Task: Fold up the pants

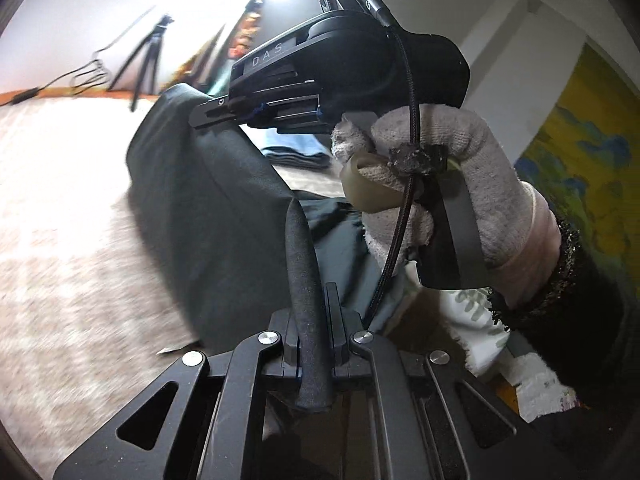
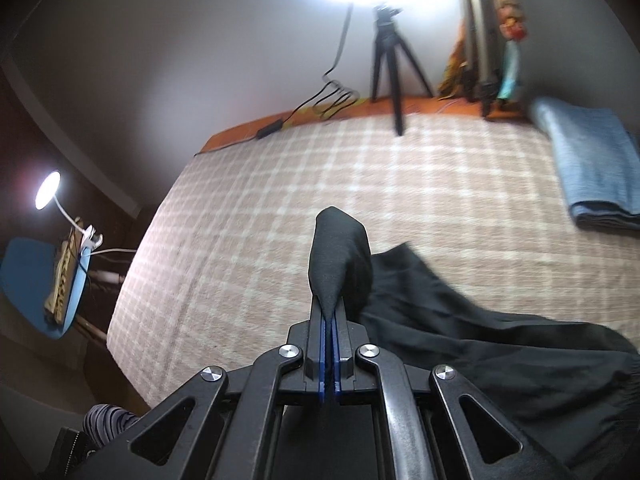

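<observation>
The pants (image 2: pixel 480 344) are hanging partly off the bed (image 2: pixel 280 200), dark cloth draped from both my claws and trailing down to my right over the checked cover. My right claw (image 2: pixel 330 320) is pinching a bunched corner of them, the jaws nearly closed with only the fabric between, and the fold is standing up past the tips. My left claw (image 1: pixel 310 300) is doing the same, squeezed narrow on a rolled edge of the same cloth that is rising like a dark spike between its fingers.

In the left wrist view my right claw is showing high and ahead, with my gloved right hand (image 1: pixel 460 200) wrapped on its handle, and a sheet of the pants is falling from it toward the bed. So the two held corners are lying along one line, the right one farther out over the bed, the left one nearer my body. I am judging that the stretch of cloth between them is the long axis, and that the coming fold depends on carrying this held edge across to the cloth lying on the cover.

A folded blue garment (image 2: pixel 592 168) is lying well apart at the far right of the bed, near the tripod (image 2: pixel 392 64).
</observation>
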{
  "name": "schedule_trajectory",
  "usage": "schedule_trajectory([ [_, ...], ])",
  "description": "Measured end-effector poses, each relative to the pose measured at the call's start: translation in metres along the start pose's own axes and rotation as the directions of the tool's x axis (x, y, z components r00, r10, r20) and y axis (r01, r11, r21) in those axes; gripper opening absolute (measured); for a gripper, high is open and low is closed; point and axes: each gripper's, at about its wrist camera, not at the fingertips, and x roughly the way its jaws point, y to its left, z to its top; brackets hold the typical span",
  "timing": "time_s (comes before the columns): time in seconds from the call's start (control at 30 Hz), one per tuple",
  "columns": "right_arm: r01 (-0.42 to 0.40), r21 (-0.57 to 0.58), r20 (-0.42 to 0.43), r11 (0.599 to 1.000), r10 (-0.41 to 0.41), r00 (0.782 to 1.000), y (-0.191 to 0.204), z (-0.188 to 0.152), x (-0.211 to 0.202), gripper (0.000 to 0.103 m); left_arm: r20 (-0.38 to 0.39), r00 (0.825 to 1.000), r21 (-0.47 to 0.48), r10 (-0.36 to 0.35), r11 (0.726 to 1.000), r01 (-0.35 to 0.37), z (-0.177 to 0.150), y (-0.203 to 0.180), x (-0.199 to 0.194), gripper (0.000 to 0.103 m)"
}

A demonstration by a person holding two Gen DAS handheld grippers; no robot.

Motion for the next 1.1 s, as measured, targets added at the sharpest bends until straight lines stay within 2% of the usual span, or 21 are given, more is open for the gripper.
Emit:
schedule_trajectory([
  [0.2,0.052,0.030,0.021,0.998,-0.053,0.998,-0.044,-0.001,-0.024,0.000,-0.042,0.997,0.032,-0.061,0.998,0.062,0.013,-0.017,0.039,0.006],
  [0.23,0.063,0.036,0.024,0.997,-0.064,0.998,-0.053,-0.002,-0.028,0.000,-0.048,0.996,0.034,-0.069,0.997,0.071,0.011,-0.015,0.037,0.006],
  [0.67,0.179,0.110,0.015,0.978,-0.181,0.983,-0.146,-0.014,-0.060,0.000,-0.139,0.976,0.054,-0.170,0.982,0.179,0.030,-0.040,0.112,0.006],
  [1.1,0.272,0.129,-0.013,0.954,-0.273,0.962,-0.200,-0.029,-0.079,0.000,-0.195,0.956,0.100,-0.219,0.965,0.242,0.036,-0.062,0.157,0.006],
])
